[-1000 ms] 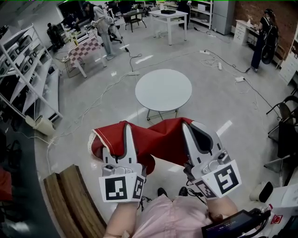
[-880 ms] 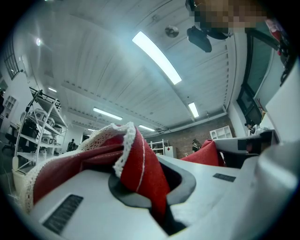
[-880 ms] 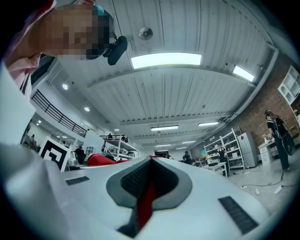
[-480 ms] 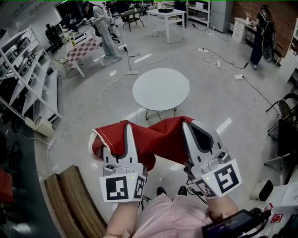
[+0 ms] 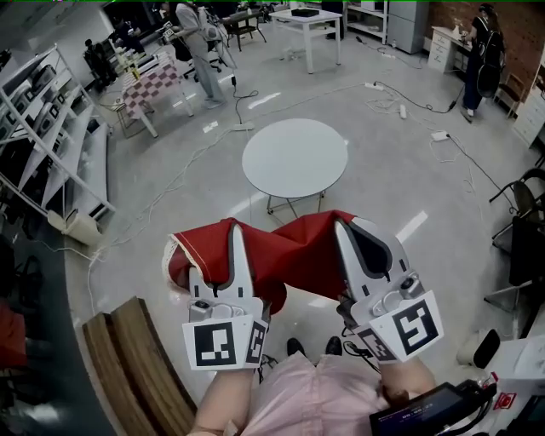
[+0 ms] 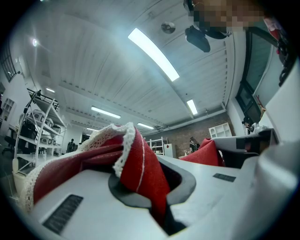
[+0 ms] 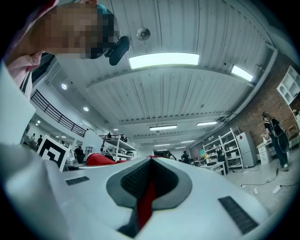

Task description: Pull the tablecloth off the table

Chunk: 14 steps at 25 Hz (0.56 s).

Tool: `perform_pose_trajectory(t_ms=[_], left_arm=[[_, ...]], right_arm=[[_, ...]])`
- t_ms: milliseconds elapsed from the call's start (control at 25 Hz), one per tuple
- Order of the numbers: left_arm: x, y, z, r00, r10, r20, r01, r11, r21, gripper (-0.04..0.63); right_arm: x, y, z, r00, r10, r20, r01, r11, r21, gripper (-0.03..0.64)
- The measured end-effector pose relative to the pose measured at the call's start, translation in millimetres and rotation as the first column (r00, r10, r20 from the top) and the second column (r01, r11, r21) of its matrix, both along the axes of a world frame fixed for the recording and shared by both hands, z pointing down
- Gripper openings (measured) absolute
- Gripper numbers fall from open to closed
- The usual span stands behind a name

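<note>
The red tablecloth (image 5: pixel 285 255), edged with white lace, hangs bunched in the air between my two grippers, off the round white table (image 5: pixel 295 157) that stands bare beyond it. My left gripper (image 5: pixel 232 234) is shut on the cloth's left part. In the left gripper view the lace-trimmed fold (image 6: pixel 138 164) wells up out of the closed jaws. My right gripper (image 5: pixel 345 230) is shut on the cloth's right part. In the right gripper view only a thin red strip (image 7: pixel 147 202) shows between its pads. Both grippers sit close to my body and point away from it.
A wooden bench (image 5: pixel 128 362) lies at lower left, metal shelving (image 5: pixel 51 128) along the left wall. Cables (image 5: pixel 400 106) trail over the floor round the table. A checkered table (image 5: pixel 155 85), a white table (image 5: pixel 311 25) and people stand at the back; dark chairs (image 5: pixel 521 204) at right.
Both grippers keep their hold on the cloth and stay almost where they were in the picture. The round table has drifted slightly up and left in the view.
</note>
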<state>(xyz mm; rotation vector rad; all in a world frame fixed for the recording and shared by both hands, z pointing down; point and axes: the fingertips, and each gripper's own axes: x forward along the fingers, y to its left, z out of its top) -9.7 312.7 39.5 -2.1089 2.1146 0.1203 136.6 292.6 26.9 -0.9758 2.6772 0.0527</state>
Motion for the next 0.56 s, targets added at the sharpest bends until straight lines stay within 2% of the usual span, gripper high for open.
perform_pose_trajectory(t_ms=[200,560], left_arm=[[-16.0,6.3,-3.5,1.000,-0.001,0.004,0.001,1.000,-0.002,0.034],[2.7,-2.7,-3.6,1.000,-0.002,0.013,0.002,1.000,-0.006,0.032]], right_arm=[[-16.1,6.1,-3.0,1.000,-0.003,0.003,0.003,1.000,-0.005,0.017],[1.8,-3.5,-2.3,1.000,-0.006,0.010,0.006,1.000,-0.011,0.017]])
